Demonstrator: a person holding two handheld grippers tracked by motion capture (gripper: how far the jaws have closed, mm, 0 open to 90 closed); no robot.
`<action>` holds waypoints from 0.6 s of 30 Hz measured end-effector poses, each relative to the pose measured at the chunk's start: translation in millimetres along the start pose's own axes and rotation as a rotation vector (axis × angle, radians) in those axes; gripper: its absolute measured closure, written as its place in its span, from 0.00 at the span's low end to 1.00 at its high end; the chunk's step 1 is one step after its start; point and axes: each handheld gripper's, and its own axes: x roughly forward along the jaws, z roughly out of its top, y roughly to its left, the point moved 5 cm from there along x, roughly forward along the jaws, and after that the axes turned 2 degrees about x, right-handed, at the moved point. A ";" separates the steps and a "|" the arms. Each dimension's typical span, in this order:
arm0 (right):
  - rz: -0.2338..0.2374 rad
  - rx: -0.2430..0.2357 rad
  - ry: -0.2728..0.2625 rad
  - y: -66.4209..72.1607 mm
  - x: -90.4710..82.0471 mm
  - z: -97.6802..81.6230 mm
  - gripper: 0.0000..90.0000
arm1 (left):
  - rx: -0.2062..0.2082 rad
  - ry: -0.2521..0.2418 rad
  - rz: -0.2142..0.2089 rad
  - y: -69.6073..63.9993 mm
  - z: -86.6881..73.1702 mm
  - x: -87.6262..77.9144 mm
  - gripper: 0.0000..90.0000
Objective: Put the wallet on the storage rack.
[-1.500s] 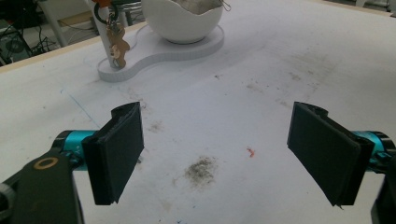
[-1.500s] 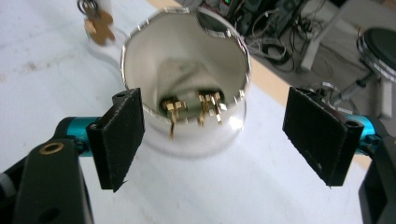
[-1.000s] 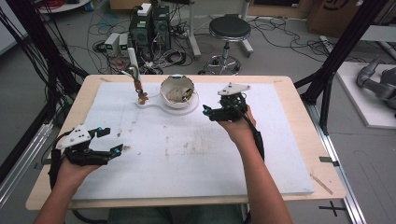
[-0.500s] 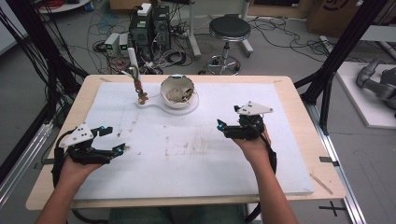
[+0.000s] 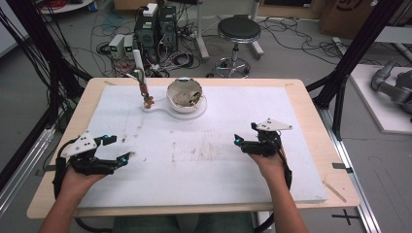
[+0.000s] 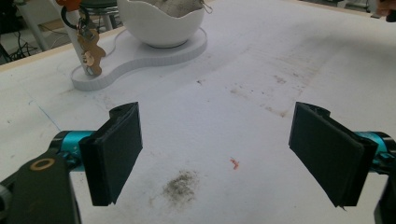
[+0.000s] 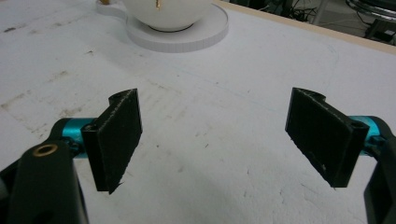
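I hold my left gripper [image 5: 118, 149] low over the near left part of the white board [image 5: 301, 126], its jaws spread wide with nothing between them. In the left gripper view the two black pads [image 6: 114, 151] stand far apart, and past them, on the bare board, lie a grey smudge [image 6: 181, 186] and a small red speck [image 6: 234, 163]. Ahead of this gripper and a little to the left stands a white stand base [image 6: 140, 53] carrying a white egg-shaped bowl [image 6: 163, 21] with a jagged rim. On the narrower end of that base rises a white post [image 5: 138, 65], and from it hangs a bunch of keys [image 6: 89, 51] on a dark ring, well apart from my jaws.

My right gripper [image 5: 245, 139] sits over the near right part of the board, its jaws also wide open and empty. In the right gripper view the pads [image 7: 119, 135] frame plain, scuffed white surface, and the bowl [image 7: 166, 11] on its round base [image 7: 187, 35] lies ahead and to the left, well clear of the fingertips.

Both grippers are well apart from each other, one on either side of the stained middle of the board. The board rests on a wooden table [image 5: 316, 104].
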 end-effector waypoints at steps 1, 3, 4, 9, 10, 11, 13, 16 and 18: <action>-0.001 0.009 0.002 -1.4 0.6 -0.2 0.21 | 0.002 0.001 -0.005 -0.2 -0.5 -0.4 0.19; -0.006 0.014 -0.001 -2.1 0.7 0.0 0.21 | 0.003 0.002 -0.007 0.0 -1.5 -0.5 0.19; -0.008 0.008 0.001 -2.6 0.8 -0.3 0.21 | 0.003 0.010 -0.011 0.5 -3.6 -0.6 0.19; -0.015 -0.002 0.007 -0.5 -0.1 -0.4 0.21 | 0.009 0.011 -0.017 -0.8 -5.4 -2.5 0.19; -0.015 -0.002 0.007 -0.5 -0.1 -0.4 0.21 | 0.009 0.009 -0.018 -0.8 -5.2 -2.9 0.19; -0.020 -0.010 0.013 0.9 -0.3 -0.7 0.21 | 0.007 0.009 -0.016 -0.6 -5.1 -3.0 0.19; -0.018 -0.013 0.016 1.4 -0.4 -1.1 0.21 | 0.006 0.007 -0.014 0.7 -4.4 -3.1 0.19; -0.017 -0.014 0.024 2.1 -0.1 -4.1 0.21 | 0.004 0.005 -0.012 1.4 -3.3 -2.4 0.19; -0.019 -0.018 0.030 1.7 -0.2 -6.1 0.21 | 0.005 0.006 -0.014 0.9 -2.9 -0.6 0.19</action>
